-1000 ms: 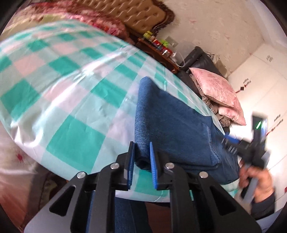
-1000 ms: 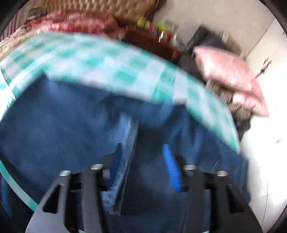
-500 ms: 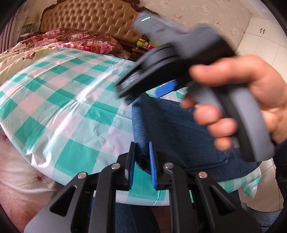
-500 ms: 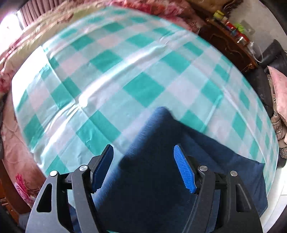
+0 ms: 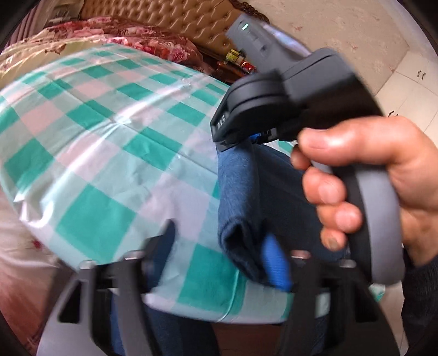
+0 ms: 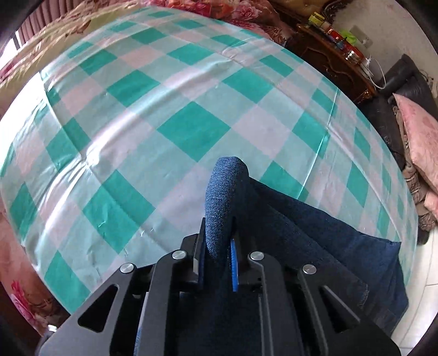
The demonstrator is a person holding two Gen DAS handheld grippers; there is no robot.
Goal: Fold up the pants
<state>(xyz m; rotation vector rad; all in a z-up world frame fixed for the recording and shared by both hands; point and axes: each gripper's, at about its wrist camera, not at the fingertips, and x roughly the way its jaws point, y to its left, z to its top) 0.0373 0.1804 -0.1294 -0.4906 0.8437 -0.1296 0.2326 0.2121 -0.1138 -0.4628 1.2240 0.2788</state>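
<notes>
Dark blue jeans (image 5: 238, 191) lie folded on a table with a green and white checked cloth (image 5: 109, 164). My left gripper (image 5: 219, 243) is at their near fold corner. Its jaws are opening, the corner sits loose between them beside the right blue pad (image 5: 276, 265). A hand holds my right gripper (image 5: 254, 137) just beyond, pointing steeply down at the far end of the same fold. In the right wrist view my right gripper (image 6: 217, 241) is closing, its pads pinching a raised hump of the jeans (image 6: 314, 232) above the cloth (image 6: 164, 123).
A bed with a tufted headboard (image 5: 175, 16) and floral bedding (image 5: 142, 35) stands behind the table. A dark wooden nightstand (image 6: 336, 54) with bottles and a pink pillow (image 6: 418, 137) on a dark sofa are at the right. White floor tiles (image 6: 421, 301) show past the table edge.
My left gripper's jaws have parted from the jeans corner they pinched. My right gripper crossed to the far end of the fold, came down and shut on it.
</notes>
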